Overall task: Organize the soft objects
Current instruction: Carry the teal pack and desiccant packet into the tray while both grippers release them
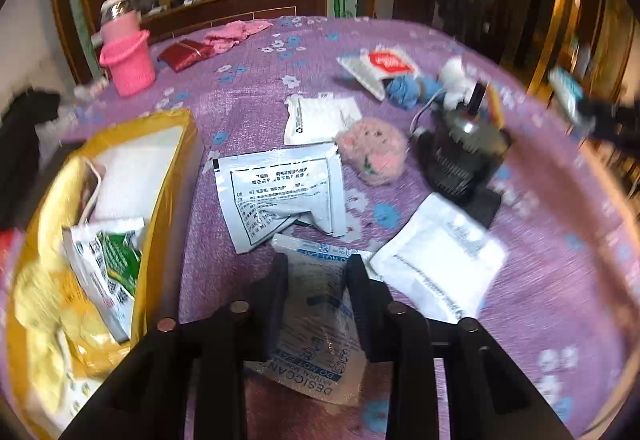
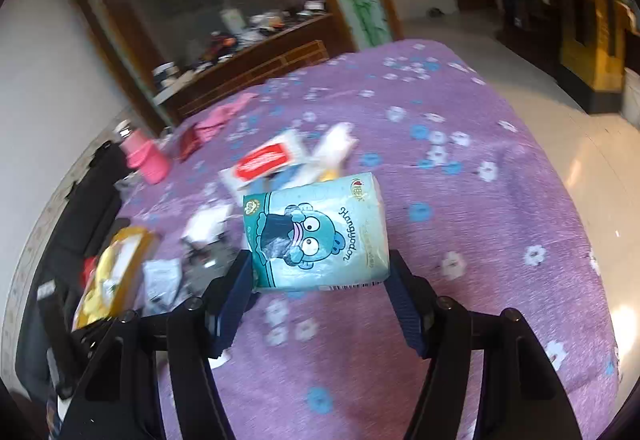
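Note:
My left gripper (image 1: 318, 276) hangs over a desiccant packet (image 1: 320, 324) on the purple tablecloth, one finger on each side of it; the jaws stand apart and I cannot tell if they pinch it. A yellow bag (image 1: 168, 167) with packets inside stands to its left. My right gripper (image 2: 320, 276) is shut on a light blue tissue pack (image 2: 318, 232) with a cartoon face, held above the table. The tissue pack also shows at the right edge of the left wrist view (image 1: 566, 91). A pink fuzzy ball (image 1: 374, 151) and blue yarn balls (image 1: 404, 89) lie farther back.
Several white sachets (image 1: 280, 195) lie around the left gripper. A black device (image 1: 460, 155) stands right of the pink ball. A pink bucket (image 1: 128, 59), a red pouch (image 1: 184, 53) and a pink cloth (image 1: 232, 33) sit at the far left. A red-labelled packet (image 1: 384, 65) lies far back.

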`<state>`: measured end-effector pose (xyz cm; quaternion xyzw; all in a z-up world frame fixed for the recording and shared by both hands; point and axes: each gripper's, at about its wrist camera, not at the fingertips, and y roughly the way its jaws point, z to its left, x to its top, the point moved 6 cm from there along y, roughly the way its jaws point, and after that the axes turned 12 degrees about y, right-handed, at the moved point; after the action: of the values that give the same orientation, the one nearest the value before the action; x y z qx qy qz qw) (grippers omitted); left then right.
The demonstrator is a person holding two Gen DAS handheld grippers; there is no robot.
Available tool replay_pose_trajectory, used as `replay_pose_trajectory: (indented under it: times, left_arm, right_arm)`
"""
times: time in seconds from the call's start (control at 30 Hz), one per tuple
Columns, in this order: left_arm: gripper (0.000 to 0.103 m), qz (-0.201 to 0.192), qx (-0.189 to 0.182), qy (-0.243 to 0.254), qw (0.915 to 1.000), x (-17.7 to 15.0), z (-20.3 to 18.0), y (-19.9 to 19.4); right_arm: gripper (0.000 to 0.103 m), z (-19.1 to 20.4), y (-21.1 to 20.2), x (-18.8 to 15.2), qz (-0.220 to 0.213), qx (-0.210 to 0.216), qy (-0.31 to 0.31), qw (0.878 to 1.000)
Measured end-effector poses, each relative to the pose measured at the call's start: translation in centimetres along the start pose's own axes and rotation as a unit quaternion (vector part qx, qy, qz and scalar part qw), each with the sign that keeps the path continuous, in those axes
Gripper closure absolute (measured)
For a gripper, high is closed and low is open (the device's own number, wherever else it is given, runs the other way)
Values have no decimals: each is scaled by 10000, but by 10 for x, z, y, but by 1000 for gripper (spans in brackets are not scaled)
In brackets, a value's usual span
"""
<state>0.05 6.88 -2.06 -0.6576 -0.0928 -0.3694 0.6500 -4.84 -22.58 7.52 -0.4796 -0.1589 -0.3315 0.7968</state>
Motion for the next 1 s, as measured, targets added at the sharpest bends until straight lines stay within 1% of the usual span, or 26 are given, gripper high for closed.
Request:
replay_pose_trajectory:
  times: [0.1, 0.2, 0.33, 0.4, 0.47, 0.53, 0.6, 0.63, 0.73, 0.8, 0.93, 0.97, 1.0]
  left_arm:
    - [79, -222, -174, -195, 9994, -1, 3, -15]
    - [80, -481, -446, -408, 9970, -3, 7, -35]
    - [80, -927, -825, -860, 9885, -9, 24, -74]
    - [80, -1161, -904, -1111, 9829, -15, 42, -96]
    - [80, -1314, -939, -1355, 9775, -22, 61, -113]
    - [80, -1390, -896, -1642, 9725, -34, 84, -126]
    - [80, -1384, -643, -1869, 9704, -50, 109, -132]
    - [80, -1347, -485, -2012, 9690, -59, 122, -133]
    - [80, -1172, -294, -2399, 9632, -83, 150, -127]
    - [80, -1110, -185, -2528, 9609, -93, 161, -122]
    - [79, -904, 180, -2607, 9610, -102, 178, -107]
    - [76, -814, 272, -2613, 9614, -103, 182, -100]
    - [70, -768, 280, -2624, 9615, -106, 183, -97]
  right_arm:
    - [38, 26, -7, -13, 39, 232, -235, 9994]
    - [38, 54, -6, -24, 174, 476, -400, 9979]
    - [38, 106, 1, -44, 405, 836, -776, 9926]
    - [38, 134, 7, -56, 548, 993, -1005, 9885]
    - [38, 156, 13, -69, 679, 1092, -1206, 9843]
    - [38, 183, 22, -85, 885, 1238, -1394, 9785]
    - [38, 211, 33, -105, 1076, 1319, -1650, 9715]
    - [38, 223, 38, -114, 1151, 1338, -1761, 9684]
    - [38, 252, 53, -134, 1363, 1400, -1985, 9604]
    - [38, 269, 65, -143, 1464, 1363, -2109, 9568]
    - [38, 294, 87, -159, 1609, 1200, -2280, 9527]
    - [38, 299, 93, -163, 1682, 1158, -2306, 9514]
    - [38, 302, 98, -169, 1761, 1124, -2334, 9497]
